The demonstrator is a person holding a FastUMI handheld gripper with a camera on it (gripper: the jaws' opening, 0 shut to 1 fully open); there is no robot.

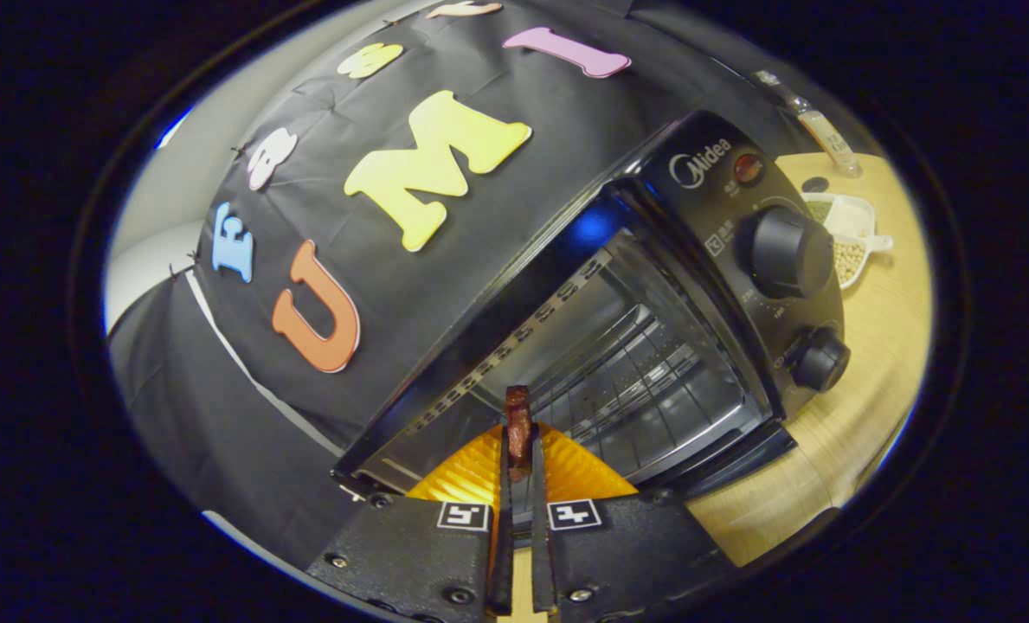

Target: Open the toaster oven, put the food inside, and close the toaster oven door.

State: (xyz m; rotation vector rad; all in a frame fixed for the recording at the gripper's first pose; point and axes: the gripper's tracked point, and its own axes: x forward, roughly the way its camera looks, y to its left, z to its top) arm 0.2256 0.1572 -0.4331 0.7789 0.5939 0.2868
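My gripper (519,446) is shut on a small dark red-brown piece of food (518,414), which stands up out of the fingertips. It hangs just in front of the black toaster oven (696,173), at the mouth of its open cavity. The wire rack (644,372) inside shows beyond the food. The oven door (726,463) is folded down at the front of the cavity. An orange ribbed plate (471,472) lies right under my fingers, in front of the oven.
Two black knobs (789,251) sit on the oven's control panel beside the cavity. The oven stands on a wooden table (869,389). Past the oven are a white dish of dried beans (850,238) and a small bottle (821,130).
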